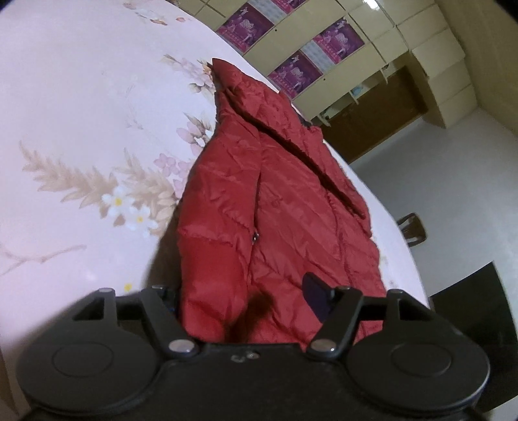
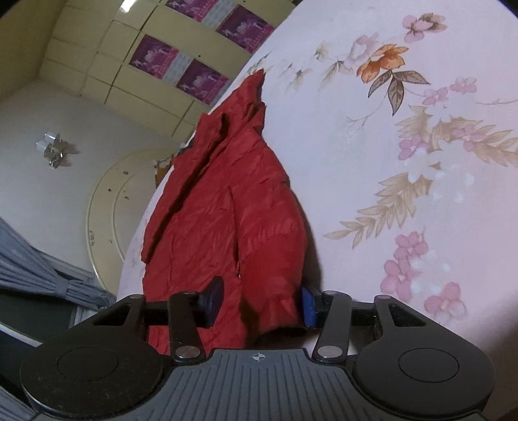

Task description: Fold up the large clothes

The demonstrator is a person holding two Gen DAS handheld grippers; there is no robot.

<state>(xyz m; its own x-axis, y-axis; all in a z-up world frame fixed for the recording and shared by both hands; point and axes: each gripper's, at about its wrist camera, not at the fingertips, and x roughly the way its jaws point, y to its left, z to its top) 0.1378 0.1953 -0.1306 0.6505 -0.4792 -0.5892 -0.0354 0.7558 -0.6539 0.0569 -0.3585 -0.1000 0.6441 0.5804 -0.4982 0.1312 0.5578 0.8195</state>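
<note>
Left gripper [image 1: 246, 301]: the red quilted jacket [image 1: 275, 207] lies between its jaws. The right-hand blue pad [image 1: 315, 296] rests against the fabric. The left-hand pad is hidden behind a fold of the jacket, so whether the jaws clamp the fabric cannot be determined.

Right gripper [image 2: 259, 302]: both blue pads [image 2: 212, 296] bracket a bunched fold at the near end of the jacket [image 2: 226, 207]. The fabric fills the gap from pad to pad and bulges around them. The jaws are clenched on the jacket.

Jacket position: it lies lengthwise on the bed, on a pink floral bedsheet [image 1: 81, 129], running away from both grippers. In the left wrist view, one long side runs close along the bed edge [image 1: 398, 233]. A narrow strip of sheet shows between jacket and edge. The other long side faces the broad floral area of the sheet. The surface is heavily creased. A long flap is folded over along the edge-side half. A seam with a small zipper pull [image 1: 255, 237] runs down the middle. The far end tapers to a raised point [image 1: 220, 64] near the far edge of the bed.

Beyond the bed: cream wardrobe doors [image 1: 382, 55] carry purple posters [image 1: 244, 27]. In the right wrist view, grey curtains [image 2: 42, 268] hang past the bed edge at the near left.
</note>
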